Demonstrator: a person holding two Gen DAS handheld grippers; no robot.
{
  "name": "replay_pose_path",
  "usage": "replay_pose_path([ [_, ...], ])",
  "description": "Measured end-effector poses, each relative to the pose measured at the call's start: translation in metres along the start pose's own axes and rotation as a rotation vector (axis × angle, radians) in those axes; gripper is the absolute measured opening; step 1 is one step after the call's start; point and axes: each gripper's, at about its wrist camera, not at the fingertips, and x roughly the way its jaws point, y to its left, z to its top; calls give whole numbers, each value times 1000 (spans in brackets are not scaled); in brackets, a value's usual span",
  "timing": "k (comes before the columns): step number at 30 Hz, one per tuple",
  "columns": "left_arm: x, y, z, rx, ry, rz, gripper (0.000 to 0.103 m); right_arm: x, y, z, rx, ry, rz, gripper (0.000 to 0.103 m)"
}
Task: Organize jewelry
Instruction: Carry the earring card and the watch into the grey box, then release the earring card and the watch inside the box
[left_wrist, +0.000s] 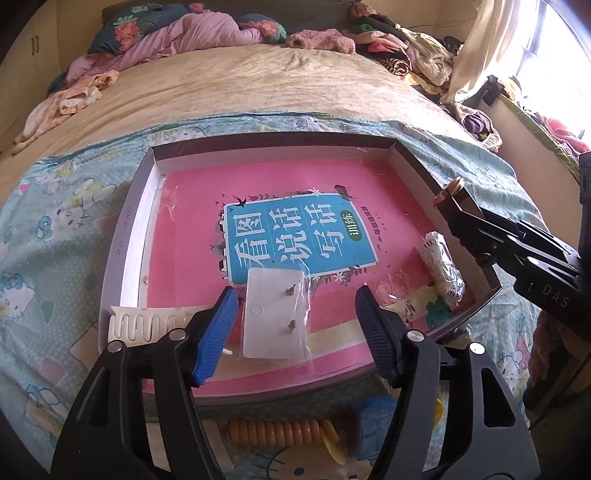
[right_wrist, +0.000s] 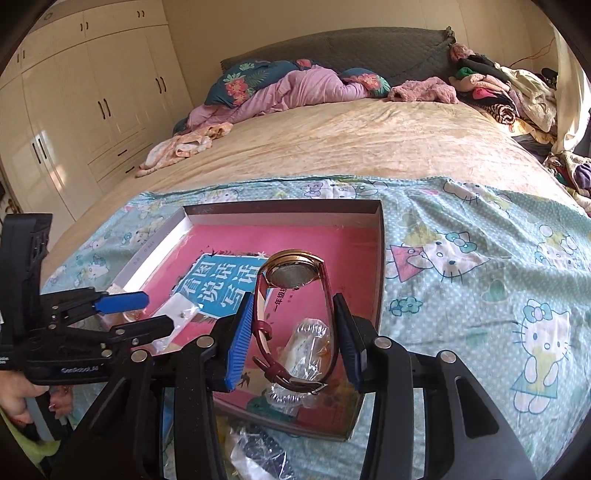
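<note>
watch (right_wrist: 295, 273): gold case, dial hidden from me, red strap; my right gripper (right_wrist: 295, 343) clamps it above tray (right_wrist: 380, 258)
earring card (left_wrist: 275, 317): white, bagged, two studs, lying in tray
left gripper (left_wrist: 295, 332): jaws apart, straddling card

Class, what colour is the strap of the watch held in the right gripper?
Dark red; the watch strap shows best in the right wrist view.

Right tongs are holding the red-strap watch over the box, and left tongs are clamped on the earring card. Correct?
Not quite. The left tongs are open: the earring card lies loose between them in the box, as the left wrist view shows. The right tongs do hold the watch over the box.
</note>
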Motion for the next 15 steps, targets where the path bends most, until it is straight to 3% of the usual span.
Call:
replay_pose_path([
  [11, -10, -1, -3, 2, -16, -17, 78, 19, 1, -3, 6, 40, -31, 46],
  [15, -17, -2, -4, 3, -30, -11, 80, 10, 0, -6, 22, 21, -35, 55],
])
